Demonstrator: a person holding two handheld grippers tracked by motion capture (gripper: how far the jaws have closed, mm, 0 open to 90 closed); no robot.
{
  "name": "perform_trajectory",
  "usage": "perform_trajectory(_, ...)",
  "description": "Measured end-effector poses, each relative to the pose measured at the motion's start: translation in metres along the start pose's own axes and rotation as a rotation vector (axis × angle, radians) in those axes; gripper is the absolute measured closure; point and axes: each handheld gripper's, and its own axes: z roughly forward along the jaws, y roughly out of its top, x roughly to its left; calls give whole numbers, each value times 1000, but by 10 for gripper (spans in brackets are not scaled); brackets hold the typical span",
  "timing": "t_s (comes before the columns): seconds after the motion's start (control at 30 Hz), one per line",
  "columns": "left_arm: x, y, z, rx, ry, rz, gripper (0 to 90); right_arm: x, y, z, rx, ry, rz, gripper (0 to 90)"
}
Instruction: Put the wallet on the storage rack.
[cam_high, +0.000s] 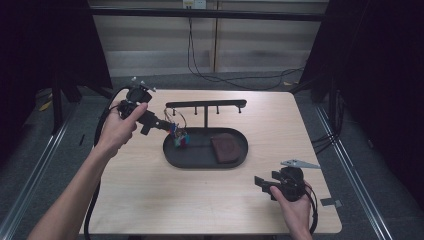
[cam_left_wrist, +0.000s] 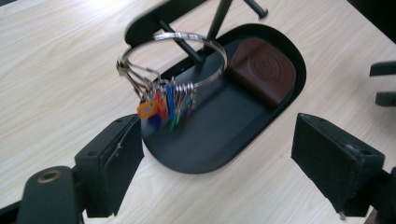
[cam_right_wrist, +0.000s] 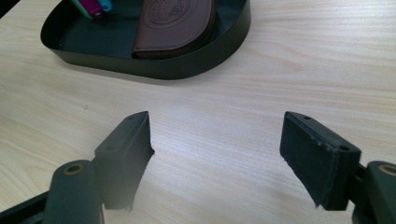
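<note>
- Left gripper (cam_left_wrist: 217, 154): fingers (cam_left_wrist: 116, 163) spread wide, nothing between them. The key ring (cam_left_wrist: 175, 60) sits just beyond, apparently free of the pads, tilted, its keys (cam_left_wrist: 166, 102) hanging at the tray's left end.
- Keys look delivered; whether the ring is settled or caught on the rack (cam_high: 206, 104), I cannot tell.
- Ring: thin bright steel hoop; keys wear glossy coloured plastic caps.
- Tray (cam_high: 172, 156): matte black oval, low wall.
- Pouch (cam_high: 226, 148): brown embossed leather, lying in the tray's right end.
- Right gripper (cam_high: 265, 184): jaws parted, empty, over pale wood-grain table (cam_high: 150, 200).
</note>
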Motion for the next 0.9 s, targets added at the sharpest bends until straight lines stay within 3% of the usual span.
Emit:
perform_trajectory(0.27,-10,-32,0,-84,13,27,164,0,0,1,-3,-1,-4,218)
perform_trajectory(0.43,-13,-51,2,-100,5,41,164,1,0,0,-8,3,-5,205)
perform_trajectory(0.53,-13,-66,3,-148,-13,20,164,1,0,1,-7,3,-4,203)
perform_trajectory(0.63,-13,-80,4,-174,-2,0,165,1,0,1,-5,0,-3,204)
perform_trajectory(0.9,-18,-123,9,-204,-9,-11,166,1,0,0,-7,-1,-2,210)
